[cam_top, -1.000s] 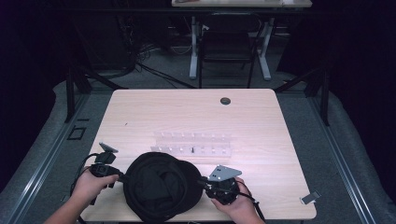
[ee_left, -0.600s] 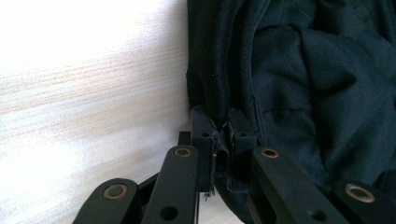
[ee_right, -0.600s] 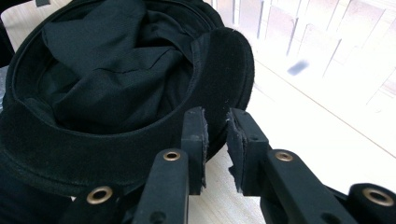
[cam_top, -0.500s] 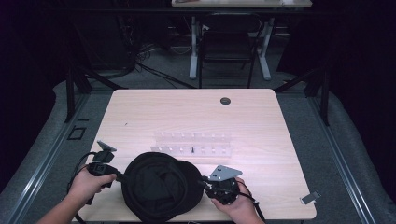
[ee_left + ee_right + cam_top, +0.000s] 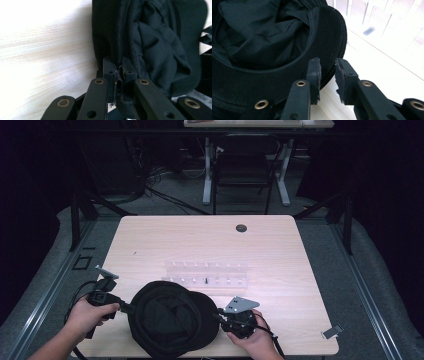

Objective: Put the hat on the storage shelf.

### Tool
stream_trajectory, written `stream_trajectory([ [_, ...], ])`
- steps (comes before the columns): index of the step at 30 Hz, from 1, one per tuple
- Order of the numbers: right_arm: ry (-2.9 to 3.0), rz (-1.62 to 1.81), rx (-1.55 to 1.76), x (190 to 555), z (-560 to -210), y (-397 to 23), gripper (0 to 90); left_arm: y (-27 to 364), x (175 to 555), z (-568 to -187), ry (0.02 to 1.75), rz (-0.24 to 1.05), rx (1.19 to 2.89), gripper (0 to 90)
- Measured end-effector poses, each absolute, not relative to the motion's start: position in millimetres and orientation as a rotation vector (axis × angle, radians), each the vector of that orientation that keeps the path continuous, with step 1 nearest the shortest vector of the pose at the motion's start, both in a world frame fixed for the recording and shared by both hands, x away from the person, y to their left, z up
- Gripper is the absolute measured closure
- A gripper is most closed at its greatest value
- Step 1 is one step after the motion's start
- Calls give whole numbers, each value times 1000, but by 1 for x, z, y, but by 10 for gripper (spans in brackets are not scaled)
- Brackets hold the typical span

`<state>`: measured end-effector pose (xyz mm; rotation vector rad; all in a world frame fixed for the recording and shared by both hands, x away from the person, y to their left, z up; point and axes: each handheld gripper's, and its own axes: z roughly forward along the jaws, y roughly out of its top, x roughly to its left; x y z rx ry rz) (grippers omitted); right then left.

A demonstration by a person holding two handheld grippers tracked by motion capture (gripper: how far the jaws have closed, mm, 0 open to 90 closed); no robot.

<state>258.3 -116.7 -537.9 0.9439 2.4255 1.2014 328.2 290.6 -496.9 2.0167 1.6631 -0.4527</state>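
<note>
A black cap lies upside down on the wooden table, near its front edge. My left gripper sits at the cap's left side. In the left gripper view the gripper is shut on the cap's rim fabric. My right gripper is at the cap's right side. In the right gripper view its jaws have just been opening. The edge of the stiff brim sits in the gap, and the pads stand off it.
A clear plastic rack with rows of small pegs stands just beyond the cap and also appears as the rack. A dark round hole marks the far side of the table. A small grey piece lies at the front right corner.
The left hand has risen slightly with the cap's rim pinched, and the cap has shifted a little to the left. The right hand has kept its place.
</note>
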Motion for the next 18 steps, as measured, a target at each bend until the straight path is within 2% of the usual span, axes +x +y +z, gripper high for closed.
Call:
stream_trajectory([
  [11, 2412, 1204, 969, 261, -535, -123, 719, 294, 324, -477, 1673, -553, 1864, 854],
  [18, 2387, 1211, 1000, 264, -533, -132, 712, 289, 322, -464, 1682, -594, 1833, 854],
])
